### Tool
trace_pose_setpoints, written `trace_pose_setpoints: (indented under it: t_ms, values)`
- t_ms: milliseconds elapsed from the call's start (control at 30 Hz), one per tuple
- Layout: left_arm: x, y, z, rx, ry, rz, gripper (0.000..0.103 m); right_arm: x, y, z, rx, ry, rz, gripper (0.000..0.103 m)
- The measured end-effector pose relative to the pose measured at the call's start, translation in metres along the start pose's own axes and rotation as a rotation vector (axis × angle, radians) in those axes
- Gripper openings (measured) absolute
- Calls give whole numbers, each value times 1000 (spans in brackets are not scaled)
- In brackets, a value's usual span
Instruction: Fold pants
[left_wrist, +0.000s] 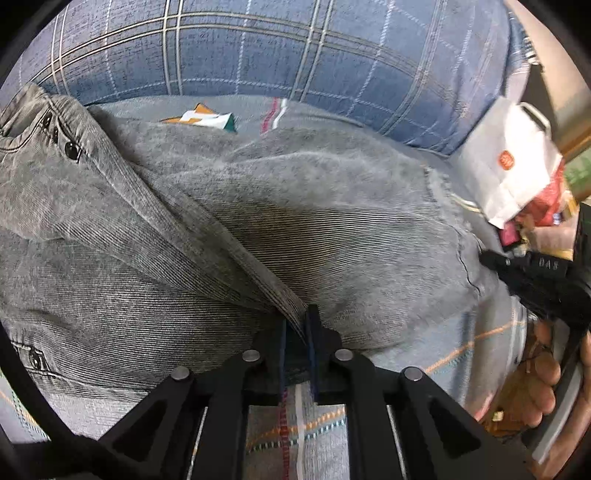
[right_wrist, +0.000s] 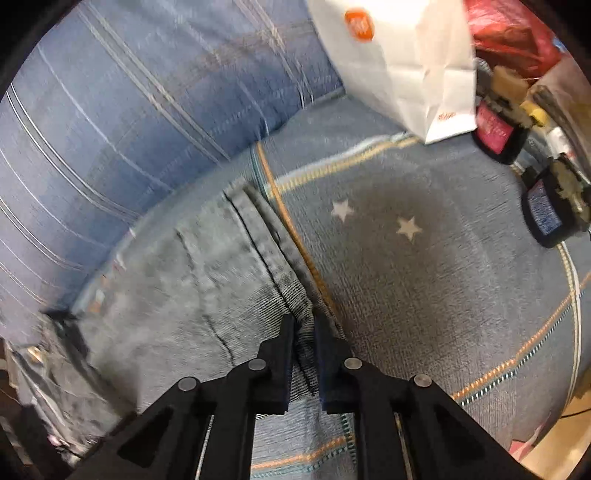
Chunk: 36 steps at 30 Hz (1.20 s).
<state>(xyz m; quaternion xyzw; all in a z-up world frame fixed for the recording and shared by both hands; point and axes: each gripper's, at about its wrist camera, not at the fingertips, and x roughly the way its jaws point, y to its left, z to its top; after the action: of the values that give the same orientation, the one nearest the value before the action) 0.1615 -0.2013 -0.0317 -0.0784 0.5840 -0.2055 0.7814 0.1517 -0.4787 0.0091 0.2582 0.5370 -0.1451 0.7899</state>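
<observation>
Grey pants (left_wrist: 229, 236) lie spread on a star-patterned bed cover (right_wrist: 424, 280), waistband buttons at far left. The left claw (left_wrist: 297, 332) pinches a raised fabric ridge; the right claw (right_wrist: 304, 332) grips the hem edge. A white paper bag (right_wrist: 402, 62) stands at far right, near dark jars (right_wrist: 546, 210).

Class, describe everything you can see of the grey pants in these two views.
The grey pants look like faded, washed denim with dark fly buttons and a riveted pocket. They lie rumpled and partly folded on a striped blue-grey cover, against a plaid cushion. The left gripper pinches a raised fold; the right gripper pinches the stitched hem end.
</observation>
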Motion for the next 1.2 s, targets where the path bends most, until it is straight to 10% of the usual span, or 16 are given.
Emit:
trace_pose_setpoints:
  t_ms: [100, 267, 333, 600, 867, 1200]
  values:
    - [-24, 3, -5, 63, -45, -38, 60, -20, -6, 1, 40, -54, 62, 15]
    - [-71, 20, -12, 142, -156, 6, 63, -61, 9, -3, 26, -218, -17, 71]
    - [-85, 36, -6, 124, -182, 14, 63, -68, 18, -4, -1, -254, -6, 71]
    - [-135, 139, 25, -92, -344, 119, 68, -66, 140, -30, -275, -160, 562, 71]
    - [-193, 222, 33, -386, -397, 118, 68, 6, 274, -77, -519, 44, 611, 70]
    - [-202, 275, 26, -527, -326, 73, 70, 116, 433, -30, -630, 275, 475, 67]
